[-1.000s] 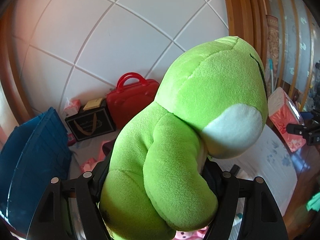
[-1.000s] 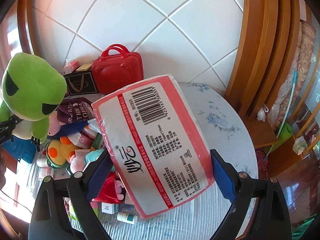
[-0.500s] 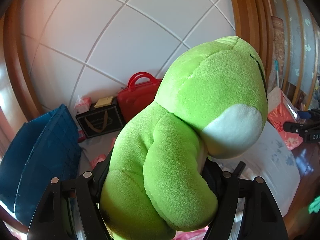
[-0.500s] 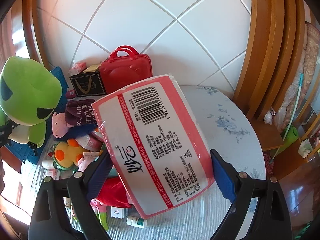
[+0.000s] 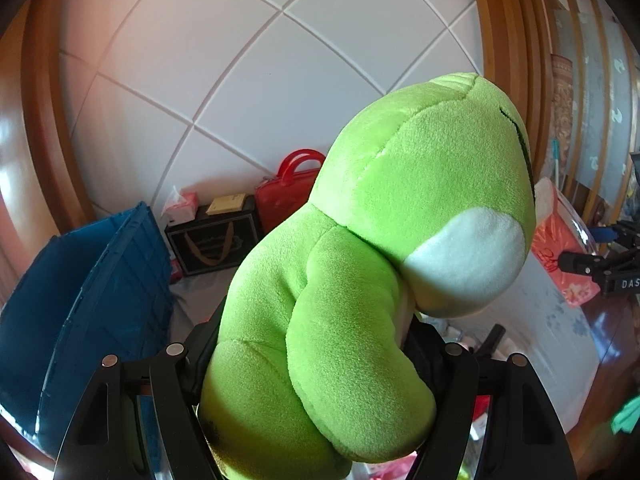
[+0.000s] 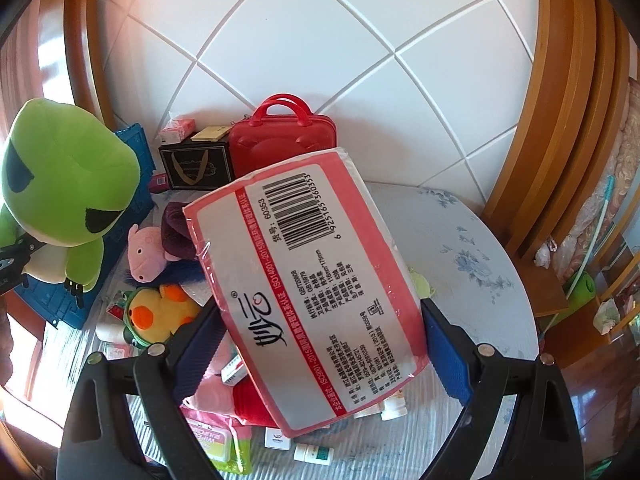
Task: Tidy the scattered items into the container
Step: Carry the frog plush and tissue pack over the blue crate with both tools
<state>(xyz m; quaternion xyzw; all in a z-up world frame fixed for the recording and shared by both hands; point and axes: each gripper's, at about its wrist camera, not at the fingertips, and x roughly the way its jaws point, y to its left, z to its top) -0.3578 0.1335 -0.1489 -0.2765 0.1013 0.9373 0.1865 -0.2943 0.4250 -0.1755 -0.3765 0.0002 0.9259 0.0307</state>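
In the left wrist view, a green plush frog (image 5: 392, 248) is being gripped by the left tongs (image 5: 316, 360), its body squeezed between the two black jaws and its head standing up and out ahead of them. The blue crate (image 5: 80, 292), judged to be the container, is lying to the left of these tongs and close by, its open side turned toward them, so a leftward carry is being called for. In the right wrist view, a pink tissue pack (image 6: 316, 288) is being clamped across its width by the right tongs (image 6: 320, 340), its long axis running away from the camera and tilted leftward. The crate (image 6: 136, 184) is being seen far to the left, behind the frog (image 6: 64, 184), so the left hand is judged nearer. Other toys and small boxes are lying scattered on the counter (image 6: 460, 248).
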